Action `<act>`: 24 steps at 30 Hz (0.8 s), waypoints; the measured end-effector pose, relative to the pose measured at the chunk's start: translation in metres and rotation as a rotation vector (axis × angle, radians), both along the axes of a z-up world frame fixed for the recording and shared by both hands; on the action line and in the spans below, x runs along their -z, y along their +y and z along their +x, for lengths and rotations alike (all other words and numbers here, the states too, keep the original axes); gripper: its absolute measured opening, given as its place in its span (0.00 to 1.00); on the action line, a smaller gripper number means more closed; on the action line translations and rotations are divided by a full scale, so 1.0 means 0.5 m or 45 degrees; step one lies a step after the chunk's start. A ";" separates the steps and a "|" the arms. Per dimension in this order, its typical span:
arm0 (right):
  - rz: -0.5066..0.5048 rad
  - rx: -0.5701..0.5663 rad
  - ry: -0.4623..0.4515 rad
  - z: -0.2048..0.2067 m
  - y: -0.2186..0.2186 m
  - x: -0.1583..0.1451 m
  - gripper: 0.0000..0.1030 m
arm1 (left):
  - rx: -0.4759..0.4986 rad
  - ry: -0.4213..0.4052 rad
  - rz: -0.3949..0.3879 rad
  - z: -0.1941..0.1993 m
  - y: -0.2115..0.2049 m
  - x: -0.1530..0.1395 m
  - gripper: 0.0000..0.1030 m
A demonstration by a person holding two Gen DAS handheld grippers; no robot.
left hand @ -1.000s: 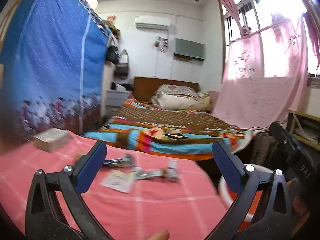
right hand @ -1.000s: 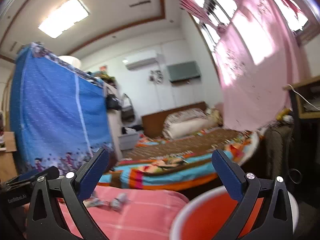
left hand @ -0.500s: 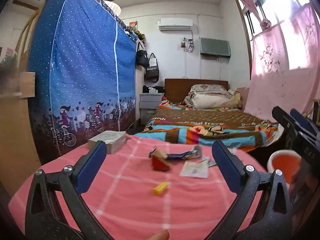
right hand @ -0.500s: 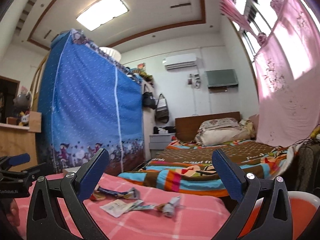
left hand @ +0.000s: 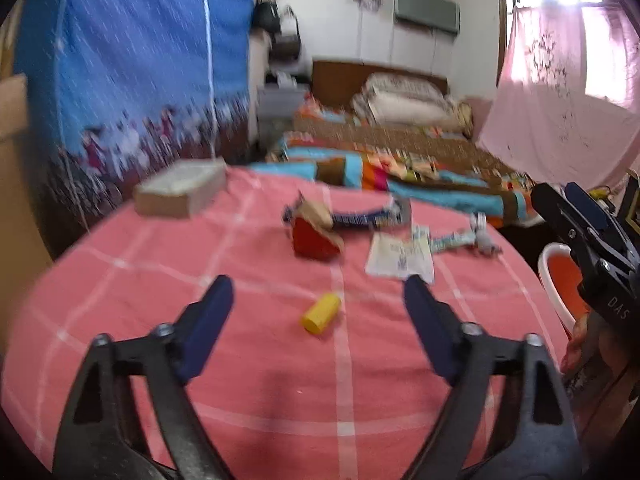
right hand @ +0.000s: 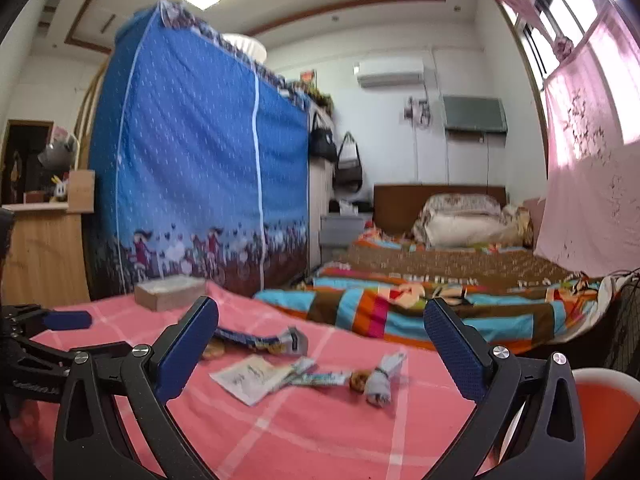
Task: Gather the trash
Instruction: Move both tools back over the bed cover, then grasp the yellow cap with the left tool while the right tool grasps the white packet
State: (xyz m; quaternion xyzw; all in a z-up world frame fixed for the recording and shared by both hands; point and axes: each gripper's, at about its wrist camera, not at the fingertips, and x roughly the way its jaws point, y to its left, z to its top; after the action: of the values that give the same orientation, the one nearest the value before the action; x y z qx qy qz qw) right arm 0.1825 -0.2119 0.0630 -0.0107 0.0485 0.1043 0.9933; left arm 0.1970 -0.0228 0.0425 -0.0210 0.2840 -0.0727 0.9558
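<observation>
Trash lies on a pink checked table: a small yellow cap, a red and tan wrapper, a blue wrapper, a white paper packet and a grey crumpled wrapper. My left gripper is open, just above the table, with the yellow cap between its fingers. My right gripper is open and empty; the packet, the grey wrapper and the blue wrapper lie ahead of it. It shows at the right edge in the left wrist view.
An orange and white bin stands past the table's right edge, also in the right wrist view. A tan box sits at the table's far left. A bed and a blue wardrobe stand behind.
My left gripper has tilted down and moved in over the table, so the yellow cap now lies between its fingers. My right gripper has lowered a little towards the table.
</observation>
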 end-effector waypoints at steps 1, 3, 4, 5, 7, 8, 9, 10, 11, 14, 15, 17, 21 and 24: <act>0.001 -0.004 0.025 0.007 0.001 0.004 1.00 | 0.012 0.046 -0.011 0.011 0.001 0.008 0.75; 0.010 -0.020 0.092 0.023 -0.003 0.010 1.00 | 0.037 0.118 -0.033 0.028 0.003 0.021 0.68; 0.010 -0.026 0.121 0.030 -0.003 0.014 1.00 | 0.050 0.161 -0.045 0.038 0.003 0.029 0.66; 0.009 -0.030 0.150 0.038 -0.003 0.016 1.00 | 0.058 0.195 -0.051 0.044 0.002 0.035 0.60; 0.005 -0.042 0.204 0.053 0.001 0.023 1.00 | 0.070 0.262 -0.057 0.059 0.001 0.049 0.50; 0.001 -0.049 0.225 0.059 0.002 0.027 0.99 | 0.071 0.294 -0.056 0.065 0.001 0.055 0.44; -0.006 -0.070 0.261 0.068 0.005 0.031 0.98 | 0.067 0.320 -0.051 0.071 -0.001 0.061 0.40; -0.011 -0.091 0.294 0.077 0.009 0.036 0.94 | 0.060 0.327 -0.044 0.074 -0.002 0.063 0.39; -0.016 -0.104 0.315 0.083 0.012 0.039 0.92 | 0.058 0.322 -0.043 0.075 -0.001 0.062 0.33; -0.034 -0.158 0.392 0.104 0.024 0.050 0.84 | 0.059 0.321 -0.061 0.071 0.001 0.063 0.25; -0.037 -0.179 0.427 0.114 0.029 0.054 0.82 | 0.056 0.318 -0.072 0.072 0.005 0.063 0.23; -0.050 -0.208 0.484 0.132 0.042 0.063 0.80 | 0.040 0.313 -0.097 0.073 0.013 0.060 0.22; -0.050 -0.278 0.602 0.176 0.065 0.075 0.77 | -0.003 0.316 -0.170 0.087 0.035 0.057 0.21; -0.026 -0.331 0.655 0.205 0.076 0.075 0.76 | -0.051 0.316 -0.221 0.101 0.054 0.054 0.21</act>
State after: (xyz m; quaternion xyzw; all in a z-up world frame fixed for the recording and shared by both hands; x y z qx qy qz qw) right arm 0.2851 -0.1737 0.0256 -0.0002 0.2982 0.2296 0.9265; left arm 0.2477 0.0042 0.0153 -0.1183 0.3922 -0.0746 0.9092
